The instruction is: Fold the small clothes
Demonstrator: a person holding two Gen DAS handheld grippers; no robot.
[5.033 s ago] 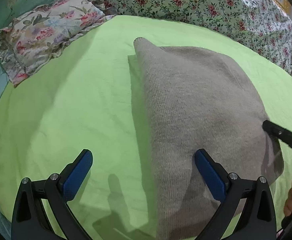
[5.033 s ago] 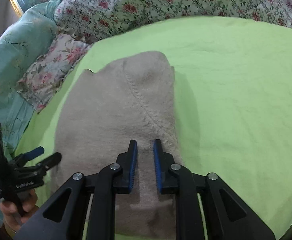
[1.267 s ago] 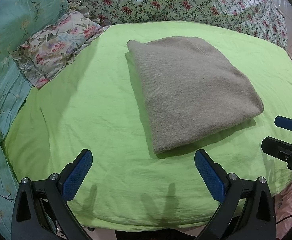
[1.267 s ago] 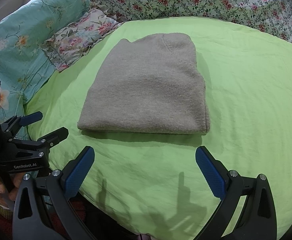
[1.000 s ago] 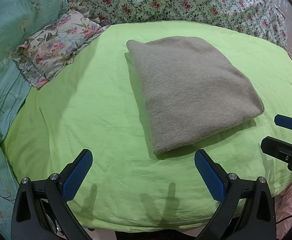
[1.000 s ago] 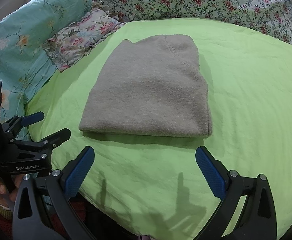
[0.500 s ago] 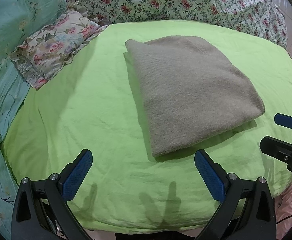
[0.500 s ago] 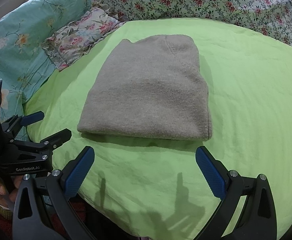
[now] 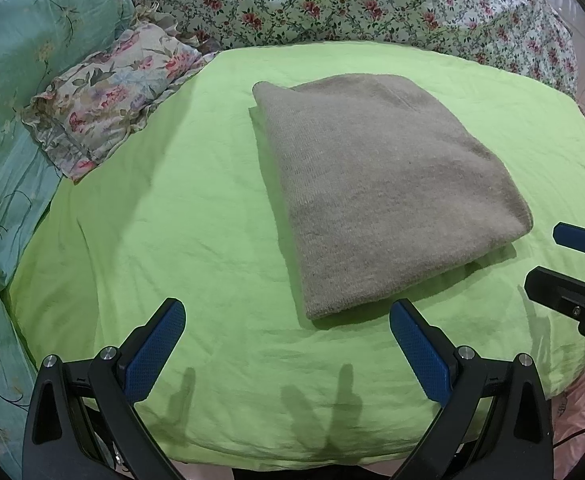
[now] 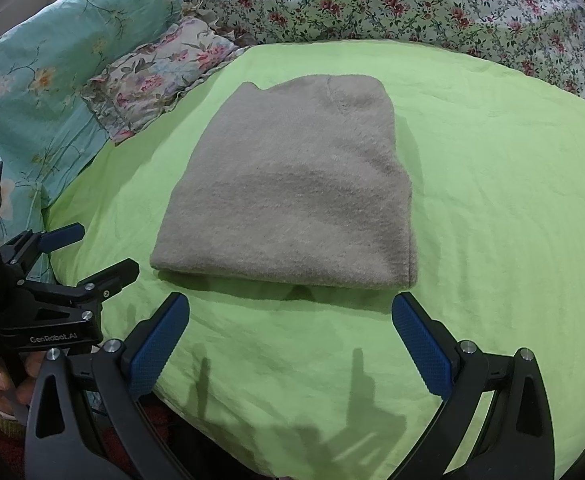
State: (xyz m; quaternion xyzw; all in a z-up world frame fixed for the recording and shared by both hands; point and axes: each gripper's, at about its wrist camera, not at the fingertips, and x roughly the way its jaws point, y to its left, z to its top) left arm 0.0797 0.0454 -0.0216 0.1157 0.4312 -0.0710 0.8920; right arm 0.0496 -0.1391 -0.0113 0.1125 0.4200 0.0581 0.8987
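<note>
A grey-brown knitted garment (image 9: pixel 376 184) lies folded into a flat rectangle on the lime green sheet (image 9: pixel 172 220); it also shows in the right wrist view (image 10: pixel 296 188). My left gripper (image 9: pixel 286 320) is open and empty, held back near the bed's front edge, apart from the garment. My right gripper (image 10: pixel 290 316) is open and empty, just short of the garment's near edge. The right gripper also shows at the right edge of the left wrist view (image 9: pixel 560 260), and the left gripper at the left edge of the right wrist view (image 10: pixel 92 252).
A floral pillow (image 9: pixel 108 96) and a teal floral quilt (image 9: pixel 16 60) lie at the left. A flowered bedspread (image 9: pixel 352 4) runs along the back. The green sheet (image 10: pixel 512 200) drops off at the near edge.
Five seconds ago the right gripper was nearly shut over the garment and both were close to it. Both have since pulled back and stand open. Over the last second almost nothing moved.
</note>
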